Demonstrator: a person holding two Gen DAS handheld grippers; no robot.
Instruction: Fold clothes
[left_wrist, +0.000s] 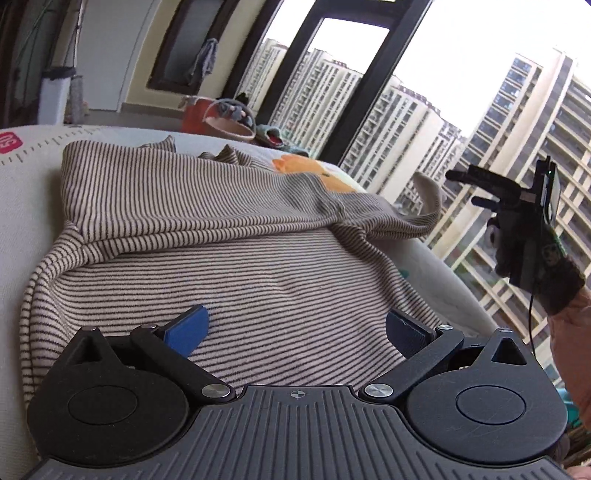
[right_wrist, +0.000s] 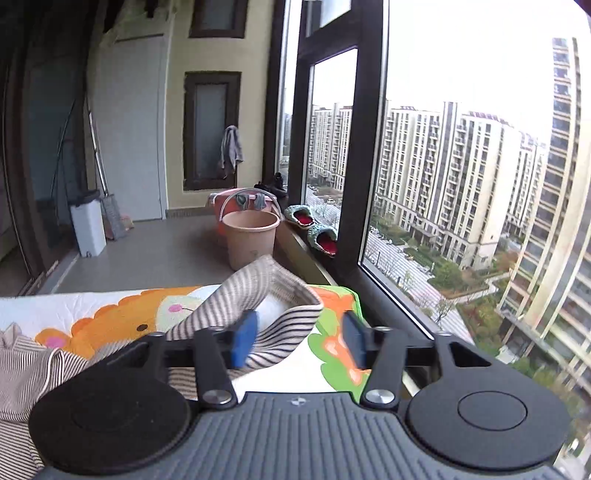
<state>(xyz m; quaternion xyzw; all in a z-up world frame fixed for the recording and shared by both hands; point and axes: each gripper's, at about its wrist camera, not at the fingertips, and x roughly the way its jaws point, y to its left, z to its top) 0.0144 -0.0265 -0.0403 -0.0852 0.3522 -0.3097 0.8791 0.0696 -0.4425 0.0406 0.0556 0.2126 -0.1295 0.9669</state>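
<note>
You are hovering both tongs, left (left_wrist: 297, 328) and right (right_wrist: 299, 341), released; the sleeve (right_wrist: 266, 295) is sticking up and may catch a finger.

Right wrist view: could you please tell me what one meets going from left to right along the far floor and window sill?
White bin → grey cloth hanging at the window → pink bucket → green slippers → apartment blocks outside.
</note>
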